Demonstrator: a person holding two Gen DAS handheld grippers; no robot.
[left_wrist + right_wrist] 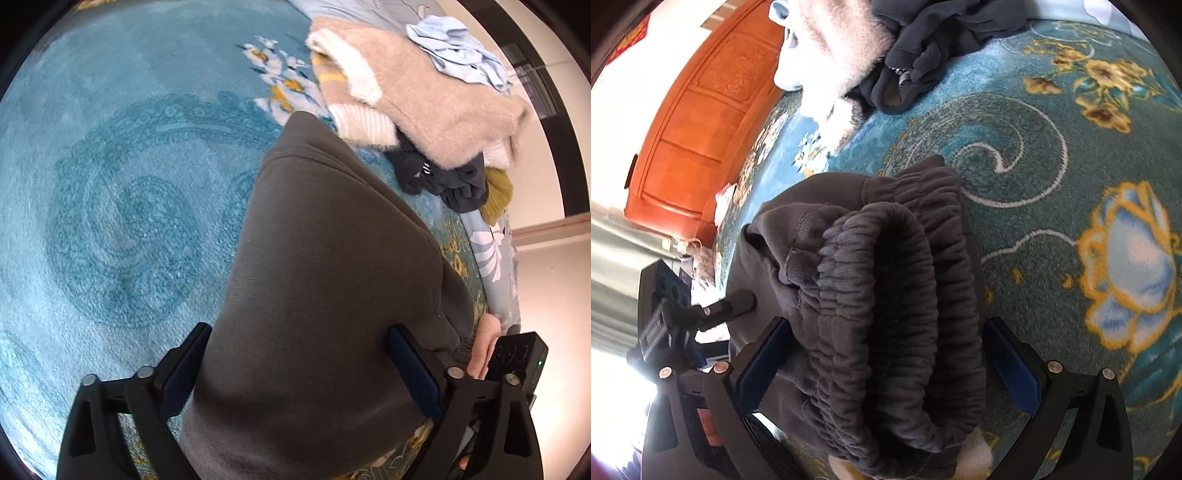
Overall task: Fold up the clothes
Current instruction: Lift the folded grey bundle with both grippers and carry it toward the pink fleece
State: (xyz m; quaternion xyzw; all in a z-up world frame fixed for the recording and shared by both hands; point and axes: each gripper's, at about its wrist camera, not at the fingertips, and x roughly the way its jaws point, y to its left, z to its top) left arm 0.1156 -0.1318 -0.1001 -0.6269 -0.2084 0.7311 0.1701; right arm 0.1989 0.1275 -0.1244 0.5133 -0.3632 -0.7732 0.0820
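- Grey-brown trousers [325,280] fill the gap of the left gripper [299,362], whose two dark fingers stand wide apart on either side of the cloth; whether they press it I cannot tell
- From there the smooth folded cloth runs away from the camera in a long band to a rounded far end, lying on the teal blanket [110,192] of the bed
- At the near right of the left view, a bit of the person's hand [484,347] and a black device with a green light [524,358] show beside the cloth
- Farther off to the right lies a heap: a fluffy beige jumper [436,107] with white ribbed cuffs, a crumpled pale blue garment [458,51] on top of it, a dark grey garment [443,181] under its near edge, and a mustard piece [498,195] just beside that
- Over on the right gripper [886,369], the blue-padded fingers are likewise wide apart, with the gathered elastic waistband [886,295] of the trousers bunched between them; grip cannot be told
- Beyond the waistband the blanket shows white swirls and yellow-edged flowers, and at the far left stands an orange-brown wooden headboard [701,129]
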